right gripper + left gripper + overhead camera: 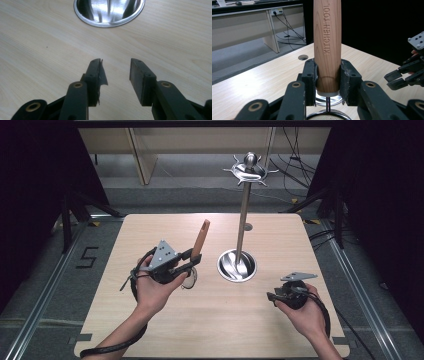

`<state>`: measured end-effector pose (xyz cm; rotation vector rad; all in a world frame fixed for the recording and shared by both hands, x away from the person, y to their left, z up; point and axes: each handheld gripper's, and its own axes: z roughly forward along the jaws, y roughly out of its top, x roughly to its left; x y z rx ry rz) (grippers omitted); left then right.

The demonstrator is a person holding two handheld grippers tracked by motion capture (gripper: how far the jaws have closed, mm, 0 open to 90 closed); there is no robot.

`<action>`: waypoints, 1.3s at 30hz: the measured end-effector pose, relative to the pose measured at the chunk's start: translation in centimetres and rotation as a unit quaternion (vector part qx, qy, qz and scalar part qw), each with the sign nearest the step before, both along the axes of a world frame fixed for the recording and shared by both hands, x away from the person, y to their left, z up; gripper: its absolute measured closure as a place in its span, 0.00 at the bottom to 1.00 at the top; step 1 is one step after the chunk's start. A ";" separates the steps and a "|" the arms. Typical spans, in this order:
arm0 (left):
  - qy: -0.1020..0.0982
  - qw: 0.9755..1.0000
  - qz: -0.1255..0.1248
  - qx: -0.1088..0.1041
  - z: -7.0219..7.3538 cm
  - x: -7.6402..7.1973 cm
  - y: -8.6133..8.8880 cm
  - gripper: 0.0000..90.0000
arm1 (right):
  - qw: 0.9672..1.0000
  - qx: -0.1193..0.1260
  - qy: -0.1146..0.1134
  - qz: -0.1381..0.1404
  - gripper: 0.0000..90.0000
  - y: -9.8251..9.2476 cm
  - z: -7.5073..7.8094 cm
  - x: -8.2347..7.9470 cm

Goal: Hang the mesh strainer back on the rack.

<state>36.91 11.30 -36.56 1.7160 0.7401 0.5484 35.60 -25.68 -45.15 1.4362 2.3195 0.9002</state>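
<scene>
High view: pale wooden table (210, 330), dark room.

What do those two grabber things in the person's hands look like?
Each is a black two-jaw tool. The left gripper and right gripper both carry a grey three-cornered plate dotted with small holes, and a black cable trails back from each. Up close, the arms have brass-coloured rivets and flat black pads; one pad's lining is peeling. Both forearms are bare, with no sleeves.
</scene>
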 end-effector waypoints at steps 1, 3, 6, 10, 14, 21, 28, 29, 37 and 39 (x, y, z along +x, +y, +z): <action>0.000 1.000 -0.001 0.000 0.1 0.0 -0.1 0.75 | 1.000 0.003 0.000 -0.001 0.69 0.0 0.0 0.0; -0.002 1.000 -0.005 -0.001 0.3 0.0 -0.2 0.75 | 1.000 0.005 0.000 -0.004 0.69 0.0 0.0 0.1; -0.008 1.000 -0.009 0.002 0.7 0.0 -0.3 0.75 | 1.000 0.001 -0.011 0.004 0.69 -0.1 -0.2 0.3; -0.017 1.000 -0.012 -0.017 1.0 0.1 -0.8 0.75 | 1.000 0.007 0.002 -0.004 0.69 0.0 -0.1 0.1; -0.027 1.000 -0.010 -0.012 1.5 0.3 -1.1 0.75 | 1.000 0.005 -0.001 0.000 0.68 -0.2 -0.1 0.1; -0.034 0.999 -0.014 -0.013 2.1 0.5 -1.8 0.75 | 1.000 0.007 0.001 -0.002 0.68 -0.1 -0.1 0.0; -0.037 0.999 -0.015 -0.017 2.6 0.7 -2.2 0.75 | 1.000 0.008 0.002 -0.002 0.68 -0.2 -0.1 0.1; -0.038 0.999 -0.015 -0.018 2.8 0.7 -2.4 0.75 | 1.000 0.010 0.002 -0.002 0.68 -0.1 -0.1 0.1; -0.045 0.999 -0.016 -0.024 3.5 1.0 -3.0 0.75 | 1.000 0.008 0.000 -0.004 0.68 -0.1 -0.1 0.1; -0.047 0.998 -0.016 -0.024 3.7 1.0 -3.2 0.75 | 1.000 0.005 -0.006 0.004 0.68 -0.2 -0.2 0.1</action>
